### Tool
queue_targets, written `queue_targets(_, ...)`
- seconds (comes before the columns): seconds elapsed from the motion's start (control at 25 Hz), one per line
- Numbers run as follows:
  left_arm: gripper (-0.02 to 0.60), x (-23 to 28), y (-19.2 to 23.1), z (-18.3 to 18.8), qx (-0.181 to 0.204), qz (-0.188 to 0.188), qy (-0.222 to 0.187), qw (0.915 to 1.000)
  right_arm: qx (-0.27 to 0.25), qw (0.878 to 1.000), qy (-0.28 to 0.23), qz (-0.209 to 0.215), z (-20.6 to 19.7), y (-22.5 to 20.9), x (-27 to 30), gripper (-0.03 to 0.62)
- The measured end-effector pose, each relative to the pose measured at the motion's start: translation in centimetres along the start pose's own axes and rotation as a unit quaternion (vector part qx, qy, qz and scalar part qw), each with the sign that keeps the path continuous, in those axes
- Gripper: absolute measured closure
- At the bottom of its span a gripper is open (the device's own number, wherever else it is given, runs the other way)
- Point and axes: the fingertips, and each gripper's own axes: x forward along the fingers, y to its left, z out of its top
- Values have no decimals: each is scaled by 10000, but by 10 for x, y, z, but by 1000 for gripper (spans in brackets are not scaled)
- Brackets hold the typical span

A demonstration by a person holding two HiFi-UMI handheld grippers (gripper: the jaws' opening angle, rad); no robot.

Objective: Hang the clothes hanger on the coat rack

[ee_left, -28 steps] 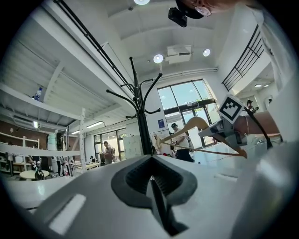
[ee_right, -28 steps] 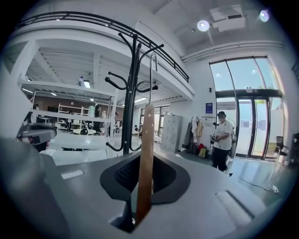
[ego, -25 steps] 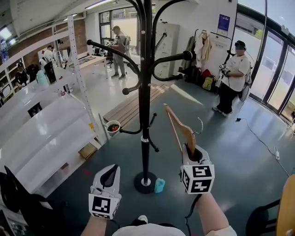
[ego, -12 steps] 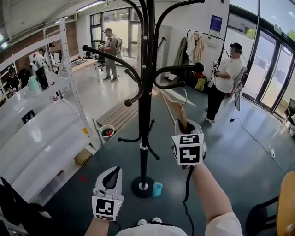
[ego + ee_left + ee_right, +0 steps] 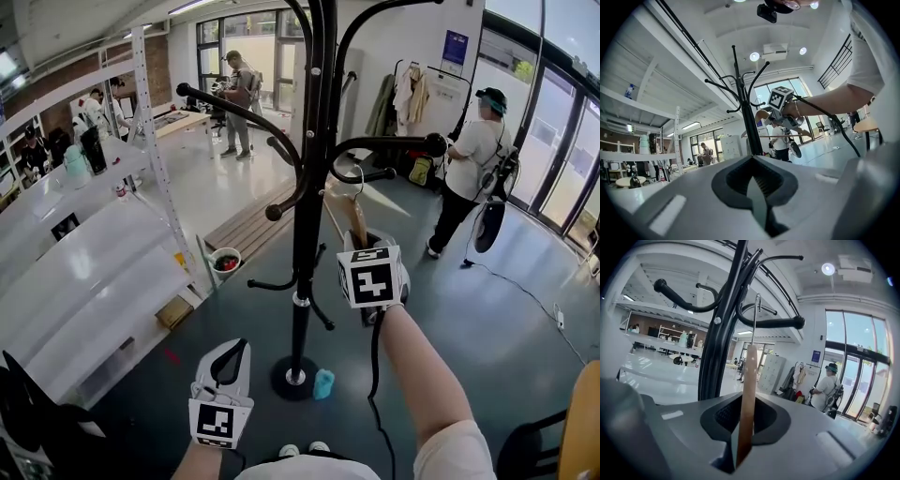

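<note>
My right gripper (image 5: 364, 242) has its fingers clamped on the hanger (image 5: 749, 390), held upright. The hook sits at 3 o'clock of the rack (image 5: 306, 234) pole. My left gripper (image 5: 228, 351) is low at 7 o'clock, fingers together and empty.

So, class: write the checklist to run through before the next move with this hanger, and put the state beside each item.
1. Right gripper shut on hanger: ok.
2. Hanger's hook upright, towards the rack: ok.
3. Coat rack arm bare: ok.
4. Hook seated on that arm: cannot tell; the two overlap in view.
5. Left gripper low, away from the rack, holding nothing: ok.
</note>
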Motion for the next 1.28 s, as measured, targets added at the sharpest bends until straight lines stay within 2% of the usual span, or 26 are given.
queue_targets(0.24,581,2,4,-10,-42,127,160,9998,238,9989,290,263,-18,9,24,533)
queue_targets(0.56,581,10,0,-12,-102,235,270,9993,106,9998,-56,177,-16,5,24,524)
queue_targets(0.64,581,14,-1,-11,-85,214,260,9994,167,9993,-300,171,-8,4,19,470)
queue_targets(0.72,581,17,-2,-10,-97,202,238,9995,226,9981,-515,240,0,5,12,382)
queue_targets(0.84,581,21,-6,-10,-95,168,217,9996,258,9966,-688,368,6,8,5,301)
queue_targets(0.92,581,24,-9,-9,-93,135,194,9997,234,9956,-823,377,7,7,-2,254)
queue_targets(1.04,581,27,-14,-7,-87,103,149,9998,179,9933,-1088,358,10,3,-18,222)
queue_targets(1.16,581,27,-16,-3,-80,81,109,9999,241,9903,-1305,403,11,2,-41,219)
queue_targets(1.24,581,27,-17,3,-54,66,47,10000,340,9877,-1490,336,13,0,-60,259)
queue_targets(1.28,581,26,-17,7,-38,63,3,10000,408,9860,-1600,251,14,-3,-71,300)
